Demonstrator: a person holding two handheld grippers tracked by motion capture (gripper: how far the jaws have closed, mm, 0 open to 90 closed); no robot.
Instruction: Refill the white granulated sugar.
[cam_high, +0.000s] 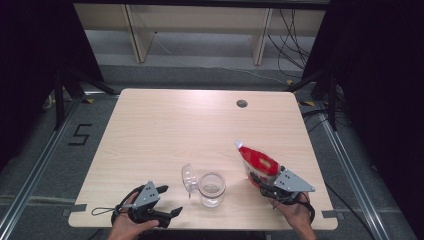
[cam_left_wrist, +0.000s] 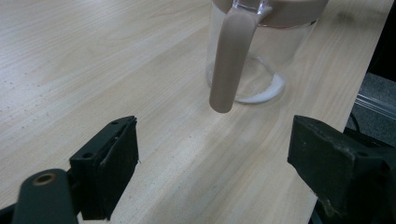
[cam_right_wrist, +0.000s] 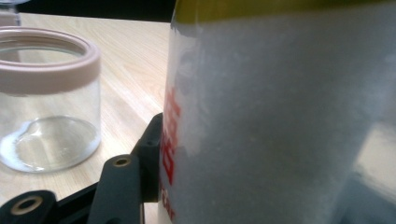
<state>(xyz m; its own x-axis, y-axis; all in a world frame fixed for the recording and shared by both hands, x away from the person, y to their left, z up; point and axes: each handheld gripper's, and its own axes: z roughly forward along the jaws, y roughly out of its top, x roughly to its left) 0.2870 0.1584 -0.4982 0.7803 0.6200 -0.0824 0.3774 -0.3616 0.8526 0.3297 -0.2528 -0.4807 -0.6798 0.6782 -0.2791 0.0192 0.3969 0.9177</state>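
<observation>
A clear glass jar (cam_high: 212, 189) with a pinkish rim stands near the table's front edge, its clear lid (cam_high: 189, 178) tipped open to its left. My right gripper (cam_high: 260, 179) is shut on the lower end of a red and white pouch (cam_high: 257, 161), held tilted with its spout up and away, just right of the jar. In the right gripper view the white pouch (cam_right_wrist: 280, 116) presses against the one finger (cam_right_wrist: 147, 154) that shows, with the jar (cam_right_wrist: 46, 98) to its left. My left gripper (cam_high: 171, 200) stands open left of the jar; its jaws (cam_left_wrist: 212, 158) face the jar (cam_left_wrist: 252, 51) and a hanging pinkish strap (cam_left_wrist: 229, 60).
The wooden table (cam_high: 175, 125) has a round cable hole (cam_high: 242, 103) at the back right. Beyond it stand pale shelf frames (cam_high: 200, 30) with loose cables (cam_high: 295, 40) on the floor. Dark curtains close both sides.
</observation>
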